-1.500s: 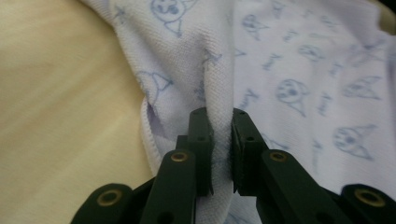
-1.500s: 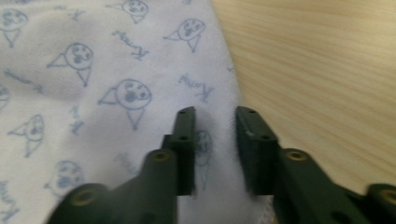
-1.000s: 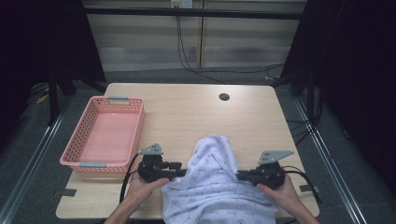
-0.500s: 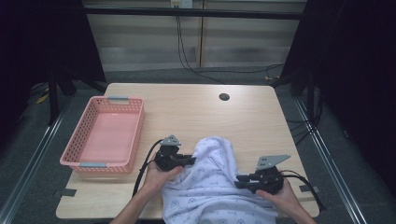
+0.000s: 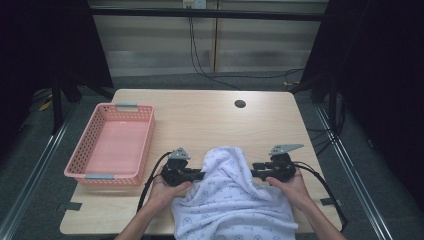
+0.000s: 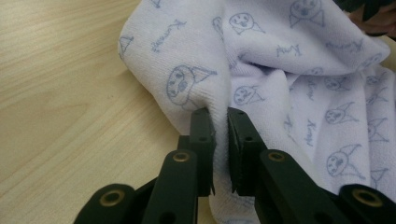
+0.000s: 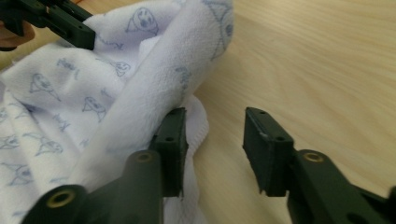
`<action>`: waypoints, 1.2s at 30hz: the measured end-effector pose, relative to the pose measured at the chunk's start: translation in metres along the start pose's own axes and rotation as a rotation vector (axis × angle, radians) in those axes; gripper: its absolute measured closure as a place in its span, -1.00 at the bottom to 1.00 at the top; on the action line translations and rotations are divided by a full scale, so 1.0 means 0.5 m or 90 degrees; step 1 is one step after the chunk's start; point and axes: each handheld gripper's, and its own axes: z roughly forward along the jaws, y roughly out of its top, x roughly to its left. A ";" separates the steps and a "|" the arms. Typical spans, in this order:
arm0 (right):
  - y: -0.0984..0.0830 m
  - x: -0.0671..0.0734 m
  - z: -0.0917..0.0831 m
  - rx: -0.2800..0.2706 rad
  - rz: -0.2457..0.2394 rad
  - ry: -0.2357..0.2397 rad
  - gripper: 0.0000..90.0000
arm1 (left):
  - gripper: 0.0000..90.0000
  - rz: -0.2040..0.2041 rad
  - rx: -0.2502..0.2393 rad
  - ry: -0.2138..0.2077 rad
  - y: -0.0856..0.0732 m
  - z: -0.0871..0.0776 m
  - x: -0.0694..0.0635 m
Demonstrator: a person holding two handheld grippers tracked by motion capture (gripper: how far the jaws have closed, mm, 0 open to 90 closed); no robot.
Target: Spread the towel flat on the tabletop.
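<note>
Nearest the person, the white towel (image 5: 232,200) with its small blue drawings is lying bunched on the front of the wooden table (image 5: 210,120), its lower part hanging over the near edge, between the two hands. The left gripper (image 6: 218,122) is pinching a fold at the towel's left edge — its jaws are closed tight on the cloth, with the pile squeezed between the pads. The right gripper (image 7: 214,135) is sitting at the towel's right edge with its jaws parted; they have just been opening, and the cloth is lying against the outside of one jaw, with bare table showing in the gap.

To do this step well, the right gripper probably needs to be working its jaws around a single layer at the hem — not the thick rolled fold beside it — before closing. The left grip looks firm enough to keep as the anchor.

Farther off to the left, the pink basket (image 5: 84,165) is standing empty, well apart from the towel.
</note>
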 end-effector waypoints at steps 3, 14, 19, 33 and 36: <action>0.005 0.016 0.024 -0.003 -0.016 0.033 0.03 | 0.80 -0.004 0.000 -0.003 -0.003 0.000 0.005; 0.004 0.049 0.025 -0.021 -0.064 -0.001 0.95 | 0.81 -0.008 -0.032 0.001 0.005 -0.012 0.006; 0.022 0.017 -0.049 -0.101 -0.031 -0.054 0.99 | 0.83 -0.007 -0.061 0.014 0.014 -0.037 0.012; 0.034 0.040 -0.189 -0.219 -0.040 -0.041 0.99 | 0.83 0.147 -0.100 0.000 0.069 -0.116 -0.096; -0.009 0.071 -0.168 -0.174 -0.046 -0.003 0.99 | 0.81 0.182 -0.010 -0.029 0.025 -0.084 -0.134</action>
